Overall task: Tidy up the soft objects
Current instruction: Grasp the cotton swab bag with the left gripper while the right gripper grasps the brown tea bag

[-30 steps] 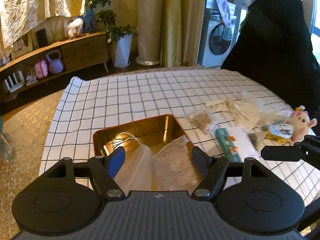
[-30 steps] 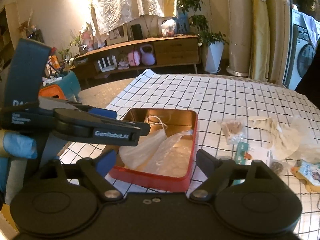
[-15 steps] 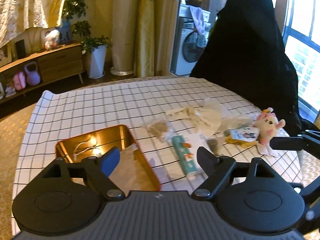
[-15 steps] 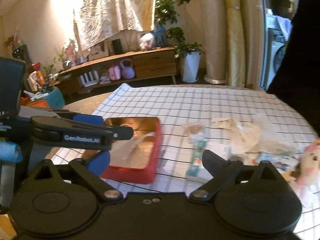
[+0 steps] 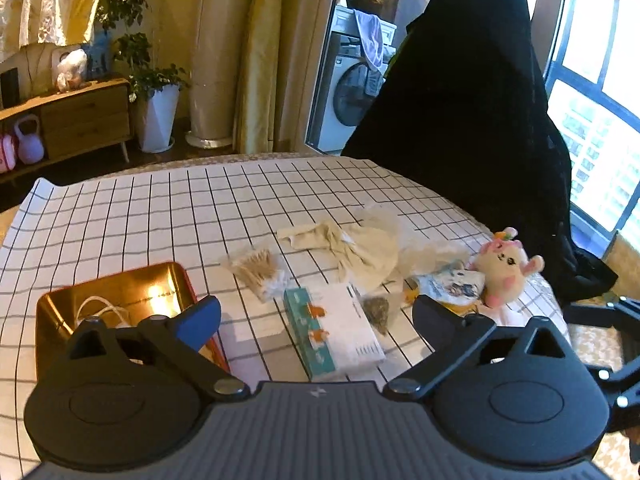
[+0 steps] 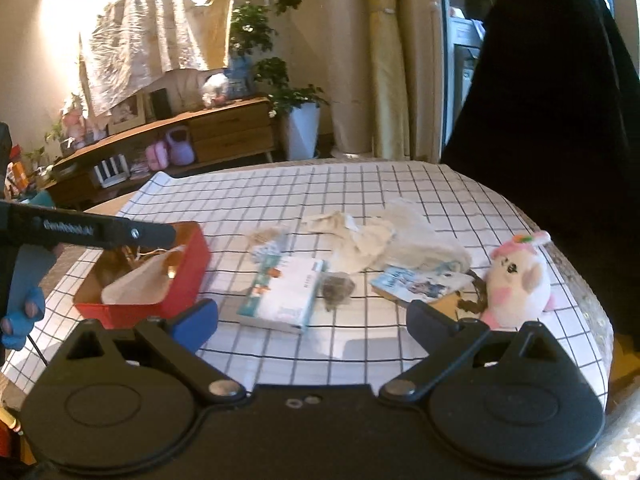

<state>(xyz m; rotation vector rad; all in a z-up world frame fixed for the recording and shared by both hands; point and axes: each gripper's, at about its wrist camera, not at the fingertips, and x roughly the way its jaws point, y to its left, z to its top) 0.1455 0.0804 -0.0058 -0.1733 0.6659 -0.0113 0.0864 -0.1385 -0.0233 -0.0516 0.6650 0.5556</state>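
Your left gripper and right gripper swung away from the red tin toward the loose pile, and both jaws had just been opening. They stood wide and held nothing. The bags lay in the tin; the cream cloth and plush toy waited on the table.

Left gripper jaws just opened wide; right gripper seemingly empty.

1. I see the surface covered with a white cloth with black grid lines.
2. At its left side lies a red tin, gold inside.
3. Near the middle lie a white box, a cotton-swab bag and crumpled cream cloth.
4. At the right lies a plush toy, beside a printed packet.
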